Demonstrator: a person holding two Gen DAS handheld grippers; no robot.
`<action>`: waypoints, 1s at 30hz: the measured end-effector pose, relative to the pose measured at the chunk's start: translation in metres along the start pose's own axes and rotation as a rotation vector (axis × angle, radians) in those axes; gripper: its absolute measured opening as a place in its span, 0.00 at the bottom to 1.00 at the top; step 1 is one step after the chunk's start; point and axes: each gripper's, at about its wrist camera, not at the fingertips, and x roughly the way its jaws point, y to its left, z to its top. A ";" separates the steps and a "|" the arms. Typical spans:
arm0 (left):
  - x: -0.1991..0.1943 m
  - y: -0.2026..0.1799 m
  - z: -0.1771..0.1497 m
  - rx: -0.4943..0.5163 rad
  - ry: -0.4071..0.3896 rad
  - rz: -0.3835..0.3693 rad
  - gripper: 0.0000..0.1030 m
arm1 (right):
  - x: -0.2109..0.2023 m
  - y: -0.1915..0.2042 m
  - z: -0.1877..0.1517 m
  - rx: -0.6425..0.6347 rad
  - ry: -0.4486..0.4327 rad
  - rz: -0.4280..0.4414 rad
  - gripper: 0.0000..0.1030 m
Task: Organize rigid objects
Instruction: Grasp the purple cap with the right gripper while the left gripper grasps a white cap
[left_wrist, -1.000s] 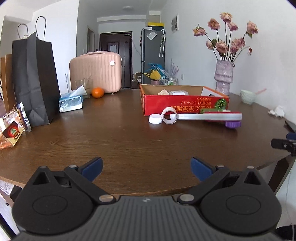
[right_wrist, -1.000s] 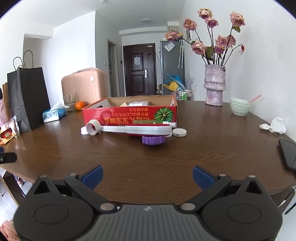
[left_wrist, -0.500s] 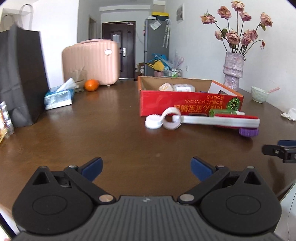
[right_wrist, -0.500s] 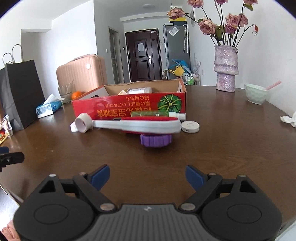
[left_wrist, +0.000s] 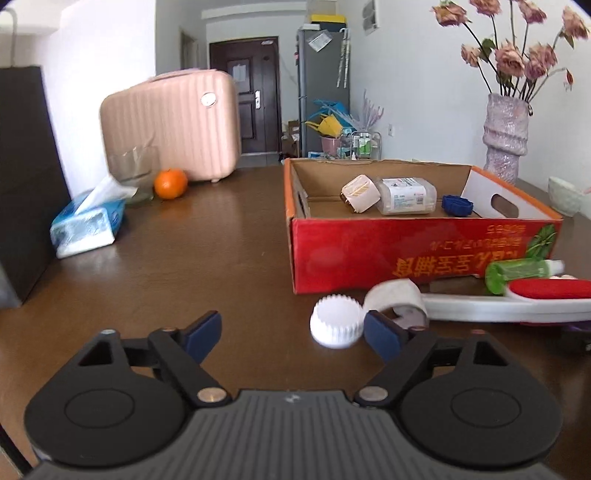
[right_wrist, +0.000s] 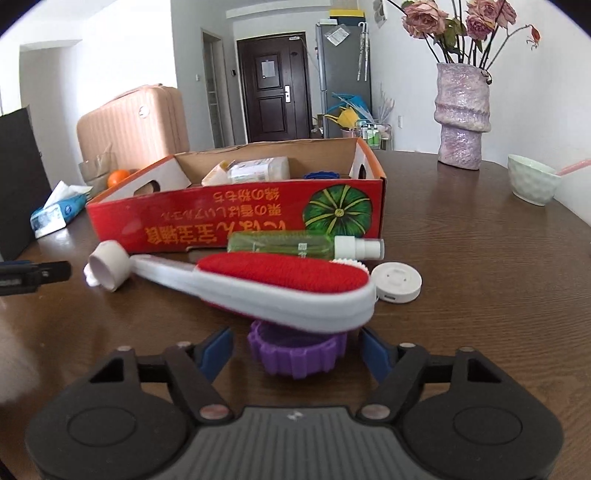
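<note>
- In the left wrist view, the left hand-held gripper (left_wrist: 293, 330) sat at the bottom of the frame, its jaws spread wide and holding nothing.
- A white ridged cap (left_wrist: 335, 321) lay on the brown table (left_wrist: 207, 266) just beside the gripper's right-hand fingertip.
- At centre right stood a red cardboard box (left_wrist: 406, 247) holding a blue cap (left_wrist: 457, 205).
- In the right wrist view, the right hand-held gripper (right_wrist: 295, 350) was released, jaws flanking a purple cap (right_wrist: 295, 352) at lower centre.
- A red and white lint brush (right_wrist: 273, 288) rested across that cap.
- A green bottle (right_wrist: 295, 245) lay behind the brush, against the box front.
</note>
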 end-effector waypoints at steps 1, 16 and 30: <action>0.008 -0.001 0.001 0.001 0.017 0.002 0.77 | 0.001 0.000 0.001 -0.005 -0.003 -0.003 0.57; 0.031 -0.011 0.003 -0.001 0.088 -0.086 0.07 | 0.000 -0.005 -0.001 0.009 -0.030 0.024 0.51; -0.027 -0.009 -0.021 0.026 0.063 -0.070 0.45 | -0.070 -0.001 -0.050 -0.010 -0.028 0.087 0.51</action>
